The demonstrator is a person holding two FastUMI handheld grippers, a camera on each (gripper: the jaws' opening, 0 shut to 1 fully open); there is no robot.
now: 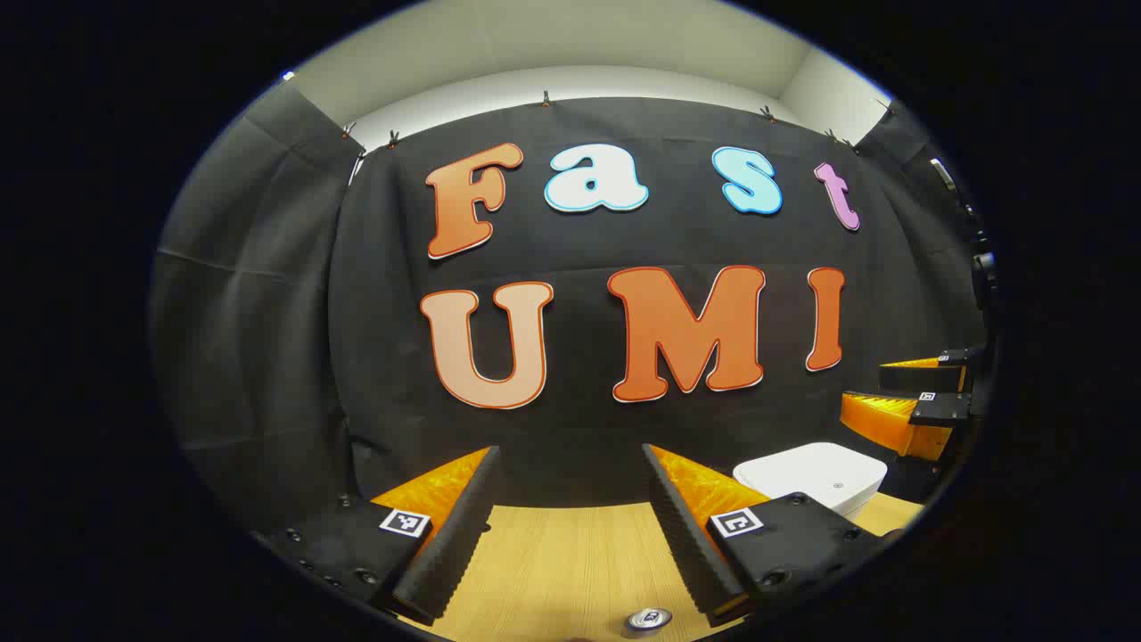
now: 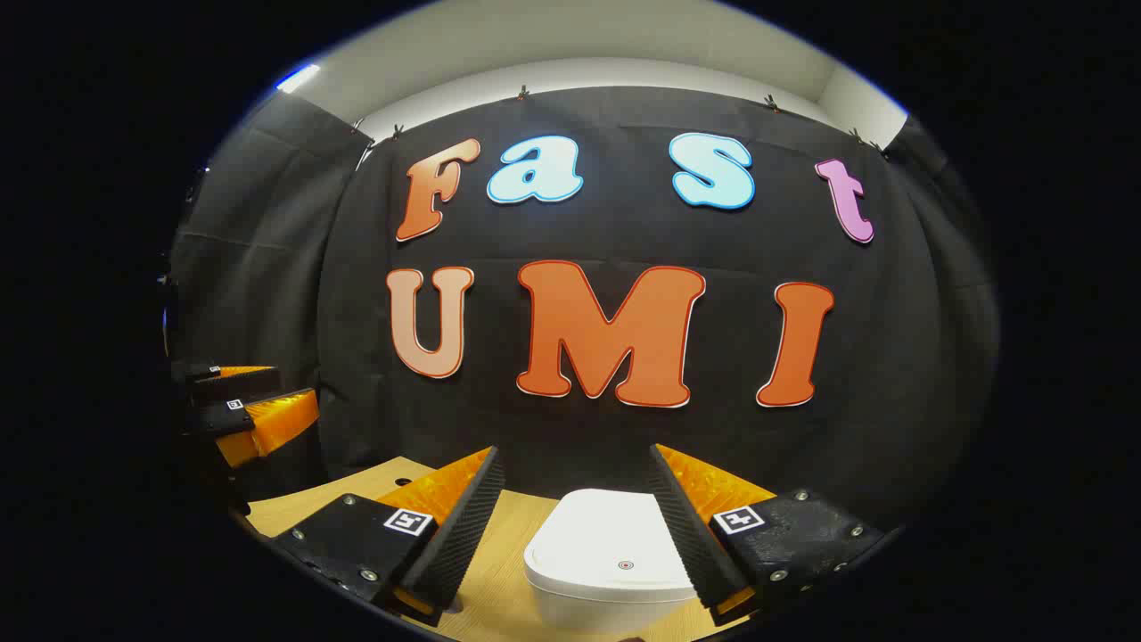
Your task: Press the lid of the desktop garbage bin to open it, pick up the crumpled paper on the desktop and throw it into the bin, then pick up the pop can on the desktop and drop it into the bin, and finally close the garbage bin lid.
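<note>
Down at the very bottom edge of the left gripper view, the pop can (image 1: 648, 619) is barely there: just its silver top with the pull tab pokes into sight, the body cut off, standing on the wooden desktop (image 1: 570, 562) between the fingers and nearer the right-hand one. The garbage bin (image 1: 813, 474) sits off to the right, lid down, its lower part hidden behind that finger. The crumpled paper I cannot make out.

The left gripper (image 1: 570, 535) hangs above the desktop, level and pointed at the black cloth wall (image 1: 267, 357), fingers spread wide with nothing between them. The right gripper (image 1: 918, 401) shows at the far right edge, above the bin, partly cropped.

In the right gripper view, the white garbage bin (image 2: 602, 544) lies just ahead, lid closed with a small round mark near its front edge, its right side masked by a finger. The right gripper (image 2: 570, 535) is held above it, fingers wide apart, gripping nothing. The left gripper (image 2: 254, 410) peeks in at the far left, half lost in shadow.
</note>
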